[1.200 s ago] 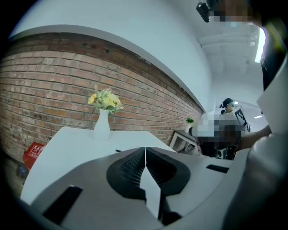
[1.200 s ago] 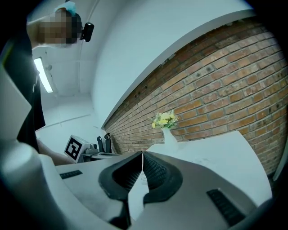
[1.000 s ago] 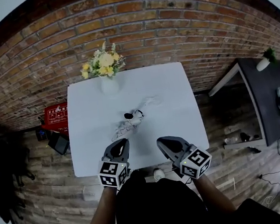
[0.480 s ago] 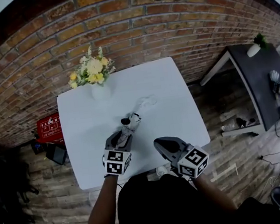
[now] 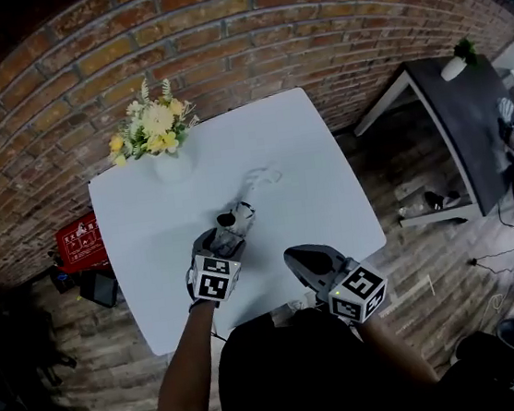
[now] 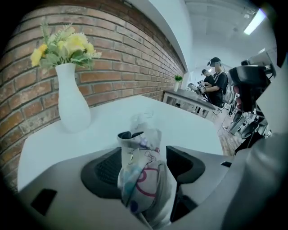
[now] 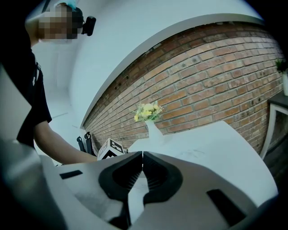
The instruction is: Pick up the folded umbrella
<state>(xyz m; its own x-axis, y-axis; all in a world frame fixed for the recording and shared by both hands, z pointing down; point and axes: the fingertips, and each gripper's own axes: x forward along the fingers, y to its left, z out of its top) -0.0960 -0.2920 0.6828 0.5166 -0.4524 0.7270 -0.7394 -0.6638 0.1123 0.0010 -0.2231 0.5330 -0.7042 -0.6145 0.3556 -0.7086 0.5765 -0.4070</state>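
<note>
Between left gripper's point(image 5: 223, 244) opening jaws, folded umbrella point(image 6: 143, 179) lengthwise, black end toward wall point(image 5: 217, 28); right gripper's point(image 7: 142, 157) jaws together.

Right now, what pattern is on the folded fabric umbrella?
The folded umbrella is whitish with pink-red rings and blue patches; the left gripper view shows it best.

I'm in some office or studio. Brick wall point(image 5: 217, 28), my white table point(image 5: 314, 179), people point(image 6: 217, 81) standing at a desk point(image 6: 191, 96) beyond.

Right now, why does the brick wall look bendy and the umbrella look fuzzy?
Head view: the wide lens curves the brick wall and darkens the corners; left gripper view: the folded umbrella sits close to the camera, so it blurs.
</note>
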